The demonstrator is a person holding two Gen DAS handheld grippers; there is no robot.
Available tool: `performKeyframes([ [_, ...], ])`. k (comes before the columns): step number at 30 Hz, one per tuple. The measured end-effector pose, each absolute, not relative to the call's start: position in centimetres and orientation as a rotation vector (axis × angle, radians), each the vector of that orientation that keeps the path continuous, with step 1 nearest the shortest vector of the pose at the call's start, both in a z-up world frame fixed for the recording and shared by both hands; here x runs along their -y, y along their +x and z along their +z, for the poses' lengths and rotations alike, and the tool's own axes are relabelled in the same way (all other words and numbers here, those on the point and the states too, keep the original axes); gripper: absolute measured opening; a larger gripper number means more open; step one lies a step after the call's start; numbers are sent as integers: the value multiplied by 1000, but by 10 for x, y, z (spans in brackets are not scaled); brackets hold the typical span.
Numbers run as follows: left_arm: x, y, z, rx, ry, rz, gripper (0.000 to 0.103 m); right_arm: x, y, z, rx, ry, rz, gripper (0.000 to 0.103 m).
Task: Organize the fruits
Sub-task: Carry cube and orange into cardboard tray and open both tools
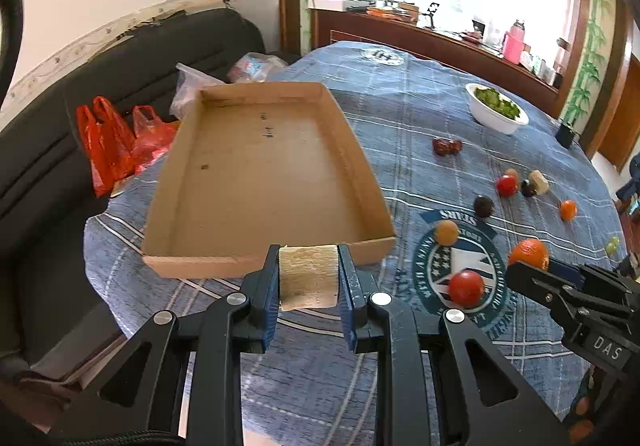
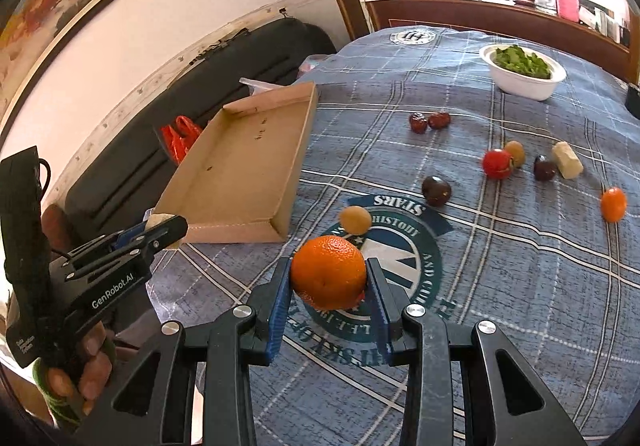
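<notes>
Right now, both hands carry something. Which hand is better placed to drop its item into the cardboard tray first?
Left. The left gripper, jaws shut on the pale cylindrical piece, hangs right at the near rim of the cardboard tray. The right gripper, holding the orange, is farther off over the tablecloth.

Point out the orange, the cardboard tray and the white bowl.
orange (image 2: 328, 272), right wrist view, middle of its peel.
cardboard tray (image 1: 260, 181), left wrist view, bare floor.
white bowl (image 2: 520, 83), right wrist view, outer wall.
</notes>
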State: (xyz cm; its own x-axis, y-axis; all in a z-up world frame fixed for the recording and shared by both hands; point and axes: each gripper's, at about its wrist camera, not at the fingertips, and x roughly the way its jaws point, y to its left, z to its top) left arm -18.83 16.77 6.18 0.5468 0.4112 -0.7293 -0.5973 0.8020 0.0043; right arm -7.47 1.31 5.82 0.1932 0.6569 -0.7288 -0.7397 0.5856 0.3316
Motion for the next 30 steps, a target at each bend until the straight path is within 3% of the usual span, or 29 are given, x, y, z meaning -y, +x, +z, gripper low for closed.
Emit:
performKeyframes([
  [30, -235, -185, 75, -780, -316, 725, 23, -99, -69, 77, -974, -170, 1105, 36],
])
